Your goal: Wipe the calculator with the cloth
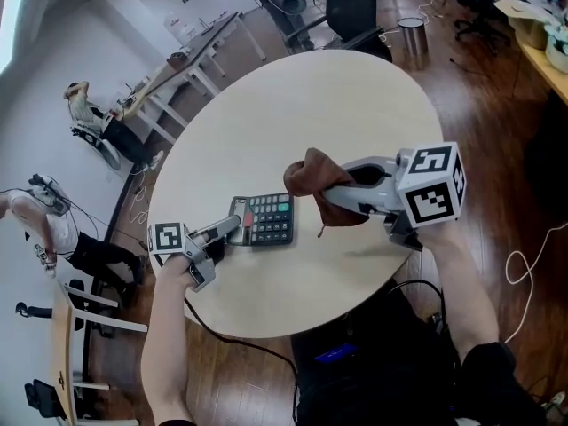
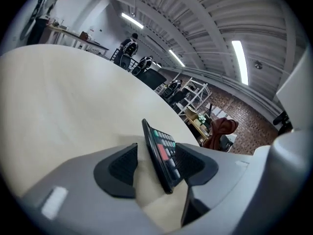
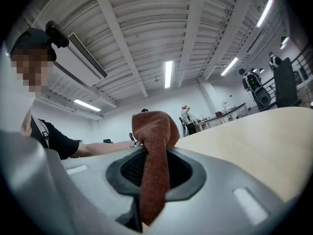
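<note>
A dark calculator (image 1: 269, 220) with coloured keys lies on the round beige table (image 1: 293, 114), near its front left. My left gripper (image 1: 232, 224) reaches its left end. In the left gripper view the calculator (image 2: 161, 153) stands edge-on between the jaws of the left gripper (image 2: 156, 163), which is open, with a clear gap at the left pad. My right gripper (image 1: 330, 189) hovers just right of the calculator, shut on a brown cloth (image 1: 312, 177). The cloth (image 3: 154, 146) sticks up and hangs down from between the pads of the right gripper (image 3: 152, 168).
Beyond the table stand an office chair (image 1: 297, 7) and a metal bin (image 1: 412, 35). Long desks (image 1: 191, 56) run along the left wall. A white cable (image 1: 524, 260) lies on the wooden floor at the right. People stand at the far desks.
</note>
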